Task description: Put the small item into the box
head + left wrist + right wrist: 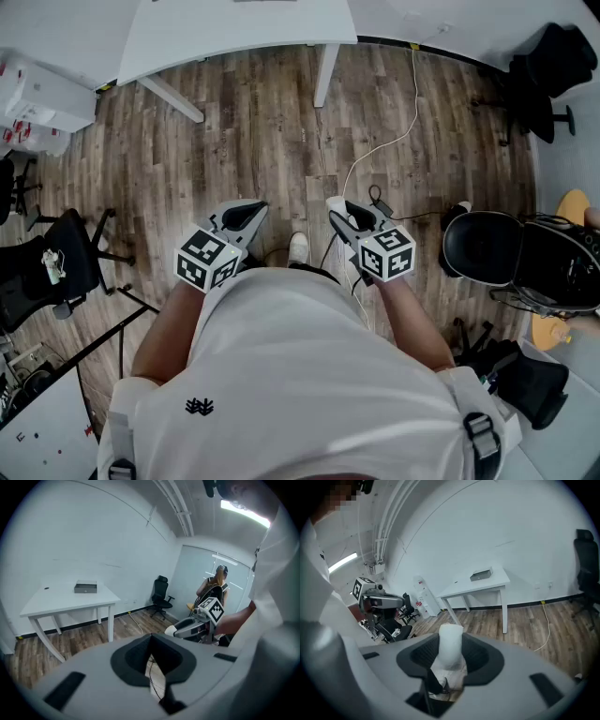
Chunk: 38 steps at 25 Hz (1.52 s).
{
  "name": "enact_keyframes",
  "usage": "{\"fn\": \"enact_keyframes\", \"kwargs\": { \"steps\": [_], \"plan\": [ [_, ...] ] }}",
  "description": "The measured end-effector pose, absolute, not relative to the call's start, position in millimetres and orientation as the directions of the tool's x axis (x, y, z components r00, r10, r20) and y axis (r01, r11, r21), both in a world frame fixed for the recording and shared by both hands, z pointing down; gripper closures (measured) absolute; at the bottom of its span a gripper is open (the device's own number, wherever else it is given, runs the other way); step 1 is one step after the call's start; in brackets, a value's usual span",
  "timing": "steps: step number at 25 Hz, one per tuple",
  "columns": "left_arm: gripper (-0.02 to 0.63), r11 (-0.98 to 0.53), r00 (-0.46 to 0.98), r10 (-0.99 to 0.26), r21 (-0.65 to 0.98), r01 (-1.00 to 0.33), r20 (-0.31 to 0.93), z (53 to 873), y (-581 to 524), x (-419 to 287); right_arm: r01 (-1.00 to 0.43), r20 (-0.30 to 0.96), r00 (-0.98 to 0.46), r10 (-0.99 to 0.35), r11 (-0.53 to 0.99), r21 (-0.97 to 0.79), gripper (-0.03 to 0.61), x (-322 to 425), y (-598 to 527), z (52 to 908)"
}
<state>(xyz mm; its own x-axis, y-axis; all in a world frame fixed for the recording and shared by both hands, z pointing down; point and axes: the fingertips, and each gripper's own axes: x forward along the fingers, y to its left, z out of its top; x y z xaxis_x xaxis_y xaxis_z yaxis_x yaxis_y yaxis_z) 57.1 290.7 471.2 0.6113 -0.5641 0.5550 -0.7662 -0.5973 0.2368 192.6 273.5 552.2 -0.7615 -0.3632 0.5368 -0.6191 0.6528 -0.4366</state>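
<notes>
My right gripper (343,212) is shut on a small white item (451,648) that stands up between its jaws; the item also shows at the jaw tips in the head view (336,202). My left gripper (151,641) is shut, with nothing in it. I hold both at waist height above the wooden floor, side by side and well apart. The box (481,574) is a flat grey one lying on a white table (497,584) against the wall, some way off. The left gripper view also shows the box (86,587) on the table (56,604).
Black office chairs stand at my left (66,258) and right (487,248). A white cable (394,141) runs over the floor towards the table's leg (325,75). Another chair (161,597) and a seated person (214,581) are near the glass wall.
</notes>
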Motion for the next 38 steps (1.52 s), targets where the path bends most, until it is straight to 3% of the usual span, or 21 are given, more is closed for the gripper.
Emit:
{"fn": "enact_keyframes", "kwargs": {
  "steps": [10,24,29,38],
  "plan": [
    [0.607,-0.566,0.614,-0.563,0.283,-0.774,0.553,476.4,259.3,46.1,-0.627,0.541,-0.755,-0.371,0.651,-0.428,0.419,189.7,237.2,547.6],
    [0.607,-0.712,0.770,-0.436,0.345,-0.612,0.466,473.1,142.6,34.2,-0.740,0.568,-0.671,-0.476,0.478,-0.473,0.419,150.8,123.1,525.9],
    [0.607,-0.670,0.795,-0.428,0.439,-0.599,0.430,478.8,117.3,-1.6,-0.762,0.561,-0.647,-0.517,0.461,-0.454,0.419,122.1,76.1,521.1],
    [0.607,-0.644,0.780,-0.440,0.450,-0.619,0.444,491.8,68.5,-32.0,-0.762,0.538,-0.648,-0.539,0.450,-0.466,0.419,97.1,-7.3,509.4]
  ]
}}
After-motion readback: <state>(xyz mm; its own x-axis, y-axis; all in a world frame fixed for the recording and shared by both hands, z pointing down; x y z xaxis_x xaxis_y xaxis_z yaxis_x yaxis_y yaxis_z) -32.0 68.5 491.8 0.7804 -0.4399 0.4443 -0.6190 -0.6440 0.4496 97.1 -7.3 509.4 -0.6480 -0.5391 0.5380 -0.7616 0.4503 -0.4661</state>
